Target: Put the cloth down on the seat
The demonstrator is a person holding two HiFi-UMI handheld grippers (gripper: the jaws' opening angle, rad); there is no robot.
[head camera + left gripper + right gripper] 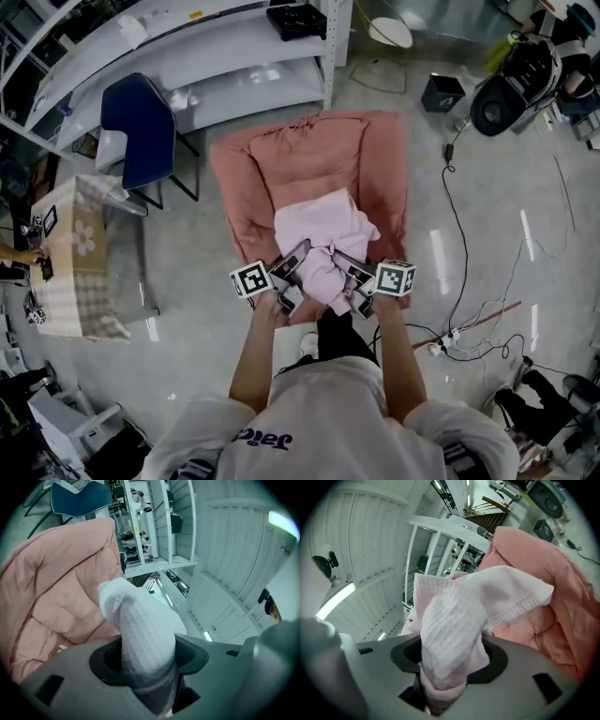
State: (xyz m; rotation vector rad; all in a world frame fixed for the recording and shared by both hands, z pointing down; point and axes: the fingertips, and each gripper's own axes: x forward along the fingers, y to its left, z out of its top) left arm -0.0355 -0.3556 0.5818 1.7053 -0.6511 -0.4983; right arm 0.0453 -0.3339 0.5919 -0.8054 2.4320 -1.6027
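A pale pink waffle-weave cloth (323, 230) lies bunched over the front of the seat of a salmon-pink padded armchair (309, 150). My left gripper (292, 269) is shut on the cloth's left end, and my right gripper (352, 273) is shut on its right end, both at the seat's front edge. In the left gripper view a thick roll of cloth (140, 634) rises from between the jaws, with the armchair cushion (51, 583) behind it. The right gripper view shows a wad of cloth (450, 634) clamped in the jaws beside the chair padding (548, 583).
A blue chair (141, 127) stands left of the armchair, with white shelving (216, 56) behind it. A patterned box (75, 253) sits at the far left. Cables (469, 328) trail over the floor on the right, near a small black bin (442, 92).
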